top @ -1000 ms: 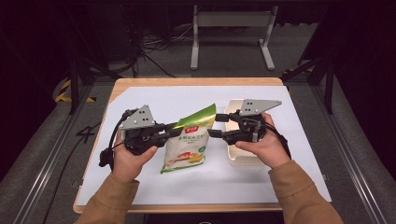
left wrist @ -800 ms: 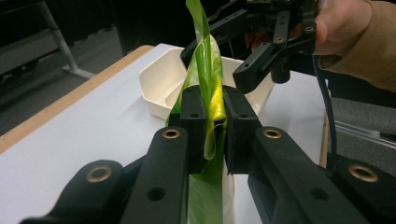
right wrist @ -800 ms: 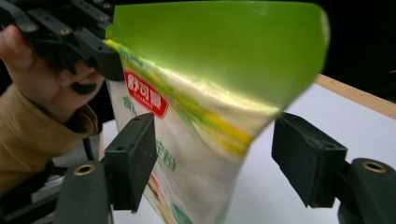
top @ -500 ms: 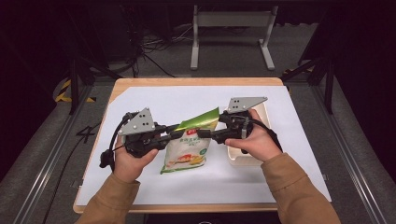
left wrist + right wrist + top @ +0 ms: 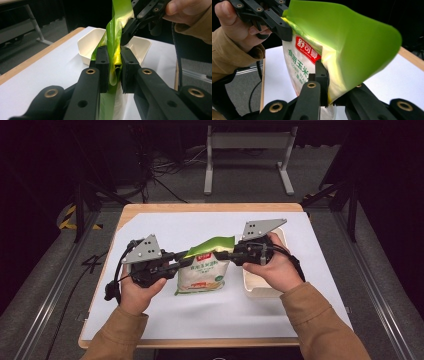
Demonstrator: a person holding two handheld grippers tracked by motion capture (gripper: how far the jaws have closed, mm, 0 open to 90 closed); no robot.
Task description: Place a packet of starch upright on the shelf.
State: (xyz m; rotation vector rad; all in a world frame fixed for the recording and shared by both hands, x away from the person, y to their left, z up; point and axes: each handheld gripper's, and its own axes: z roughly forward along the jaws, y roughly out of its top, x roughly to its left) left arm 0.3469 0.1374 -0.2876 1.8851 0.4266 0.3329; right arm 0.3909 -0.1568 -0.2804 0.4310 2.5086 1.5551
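My left hand (image 5: 136,287) sits low on the left of the desk (image 5: 150,215). It holds the left gripper (image 5: 186,260) flat, pointing right at the bag (image 5: 202,272). My right hand (image 5: 272,267) is on the right, over the white tray (image 5: 260,287). It holds the right gripper (image 5: 226,255) flat too, pointing left. The two grippers face each other, with the bag's green top between them.

The bag is in the middle of the white sheet (image 5: 200,320), just beside the tray. Its green top is lifted up. Its white bottom reaches down to the sheet.

My left fingers (image 5: 103,65) are pinched tight on the green top of the bag. My right fingers (image 5: 320,75) are pinched on the other side of that green top.

A second ago my right fingers were wider and not pressing on the bag. They have just been closing, and now the green top is caught between them. My right hand has come a bit closer to the bag. My left hand has stayed where it was, still gripping.
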